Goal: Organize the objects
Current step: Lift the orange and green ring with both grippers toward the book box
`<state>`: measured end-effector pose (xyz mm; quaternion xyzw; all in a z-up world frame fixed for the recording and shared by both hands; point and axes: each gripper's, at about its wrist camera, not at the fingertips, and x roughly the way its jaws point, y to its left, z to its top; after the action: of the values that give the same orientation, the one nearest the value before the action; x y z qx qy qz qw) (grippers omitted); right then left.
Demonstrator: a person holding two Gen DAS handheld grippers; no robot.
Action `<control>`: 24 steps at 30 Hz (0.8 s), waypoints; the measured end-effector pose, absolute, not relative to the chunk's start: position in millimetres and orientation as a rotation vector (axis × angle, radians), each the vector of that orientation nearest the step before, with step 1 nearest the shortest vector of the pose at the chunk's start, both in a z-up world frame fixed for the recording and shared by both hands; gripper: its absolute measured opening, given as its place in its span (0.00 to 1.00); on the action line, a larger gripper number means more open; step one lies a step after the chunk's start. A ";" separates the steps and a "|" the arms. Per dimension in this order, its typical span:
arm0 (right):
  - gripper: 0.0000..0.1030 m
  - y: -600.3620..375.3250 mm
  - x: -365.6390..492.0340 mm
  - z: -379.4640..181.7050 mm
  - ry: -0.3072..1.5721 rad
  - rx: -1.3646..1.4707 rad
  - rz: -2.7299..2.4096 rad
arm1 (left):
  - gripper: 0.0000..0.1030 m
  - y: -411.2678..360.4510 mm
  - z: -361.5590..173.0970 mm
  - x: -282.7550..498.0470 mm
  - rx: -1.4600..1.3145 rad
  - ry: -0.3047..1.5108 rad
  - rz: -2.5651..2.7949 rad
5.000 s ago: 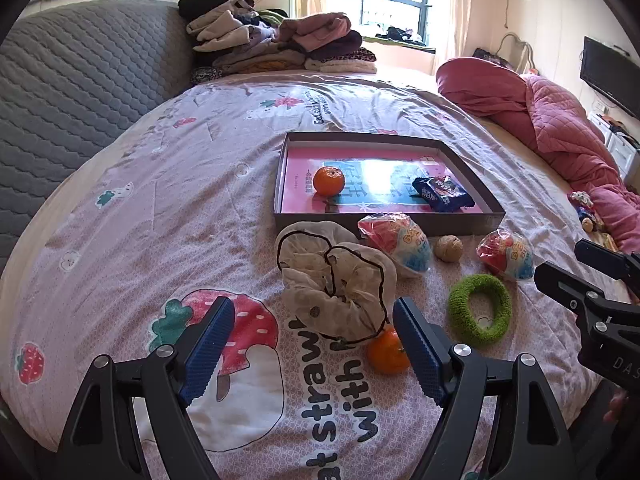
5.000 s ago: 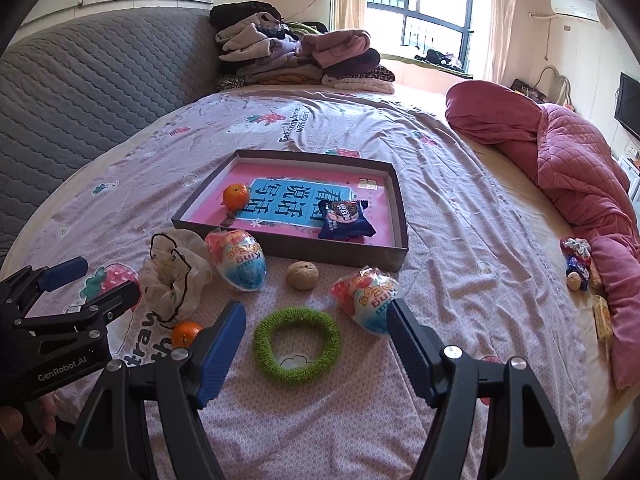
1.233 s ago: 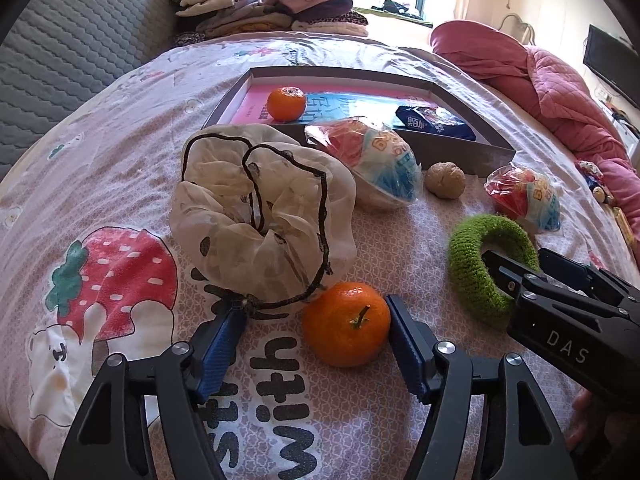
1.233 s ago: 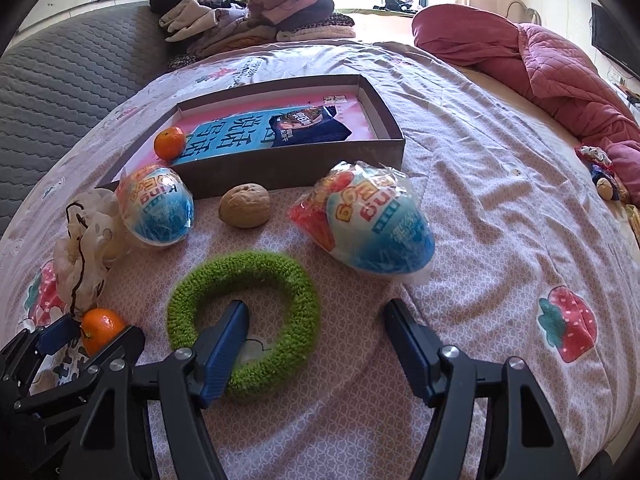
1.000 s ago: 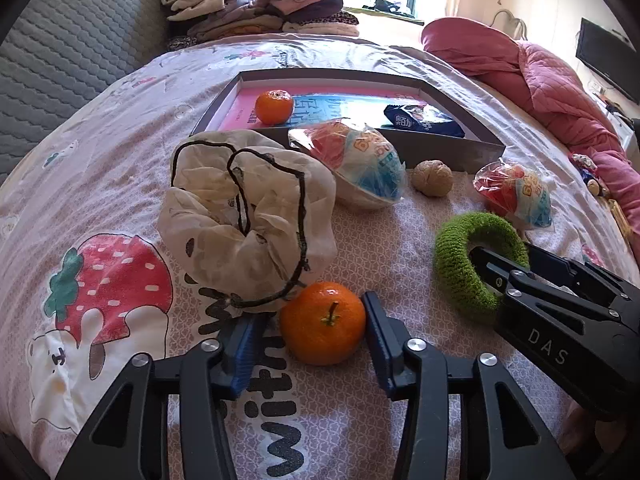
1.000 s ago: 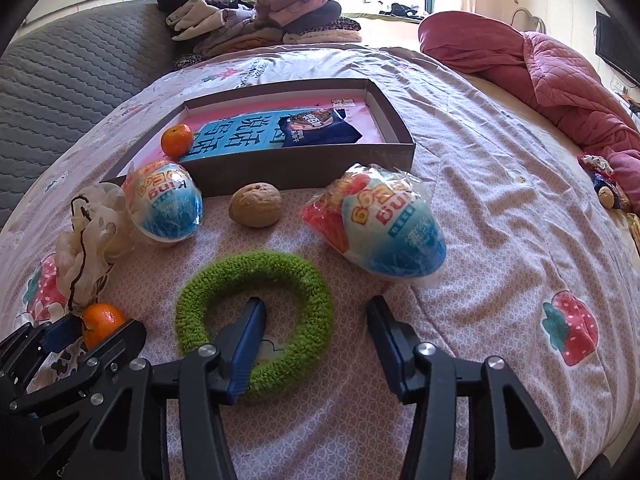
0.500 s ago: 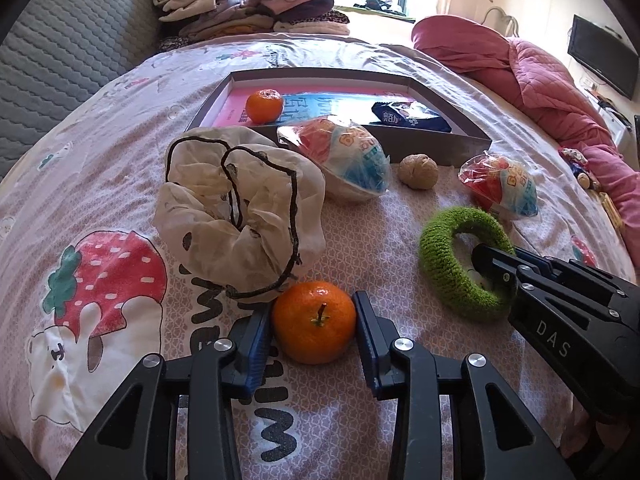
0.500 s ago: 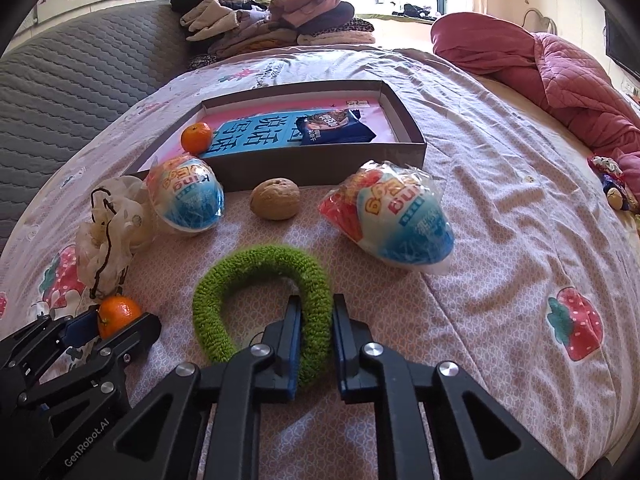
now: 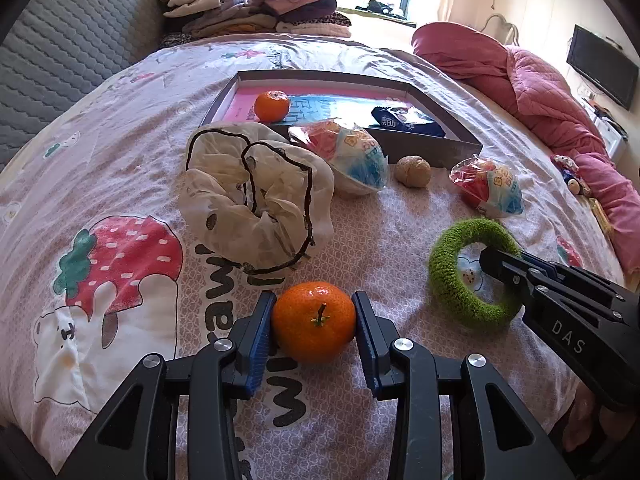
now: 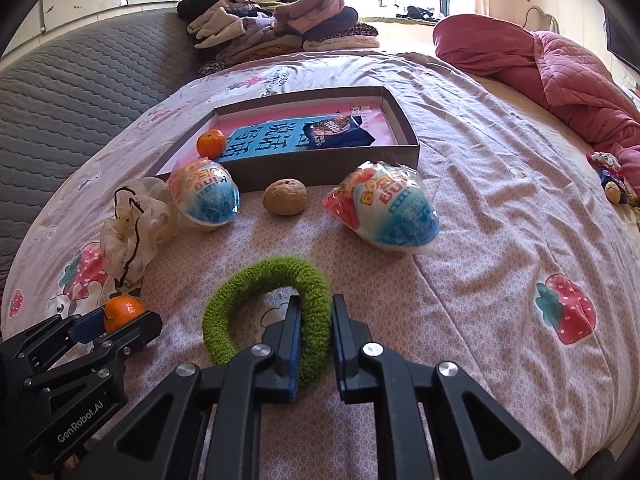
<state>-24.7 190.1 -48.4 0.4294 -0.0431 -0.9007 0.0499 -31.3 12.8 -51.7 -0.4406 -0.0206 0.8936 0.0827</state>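
Note:
My left gripper (image 9: 314, 320) is shut on an orange mandarin (image 9: 314, 328) low in the left wrist view, its blue pads pressed on both sides of the fruit. My right gripper (image 10: 313, 322) is shut on the near side of a fuzzy green ring (image 10: 268, 304), lifted a little off the sheet. The same green ring (image 9: 472, 268) and the mandarin (image 10: 122, 312) appear in each other's view. Ahead lies a shallow brown box (image 10: 320, 168) with a second mandarin (image 10: 211, 143) and a dark blue snack packet (image 10: 336, 131) inside.
Between the grippers and the box lie a cream scrunchie (image 9: 256, 196), two wrapped toy eggs (image 10: 206, 198) (image 10: 390, 210) and a walnut (image 10: 285, 196). A pink quilt (image 10: 560, 64) is bunched at the right, folded clothes (image 10: 276, 24) at the back. A grey headboard (image 10: 68, 96) stands left.
Both grippers came down from above the bed to these objects and shut, the left on the mandarin, the right on the green ring. The ring's near side has since risen slightly.

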 end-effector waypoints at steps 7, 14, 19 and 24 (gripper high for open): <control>0.13 192.6 -17.4 -44.9 -0.150 1.290 -2.737 | 0.38 8.9 -44.9 -22.6 -1.304 -0.061 2.676; 0.13 192.2 -9.8 -32.4 -0.145 1.213 -2.756 | 0.38 10.4 -34.6 -15.6 -1.257 -0.025 2.708; 0.13 191.2 -7.4 -21.4 -0.139 1.165 -2.766 | 0.38 11.4 -23.4 -12.0 -1.208 -0.004 2.735; 0.13 190.1 -5.8 -12.1 -0.132 1.117 -2.782 | 0.38 15.6 -12.1 -11.8 -1.146 0.020 2.759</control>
<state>-5.8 190.1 -12.1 0.3712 -0.0438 -0.9248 0.0706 -11.8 15.6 -12.1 -0.3826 0.0068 0.9207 0.0770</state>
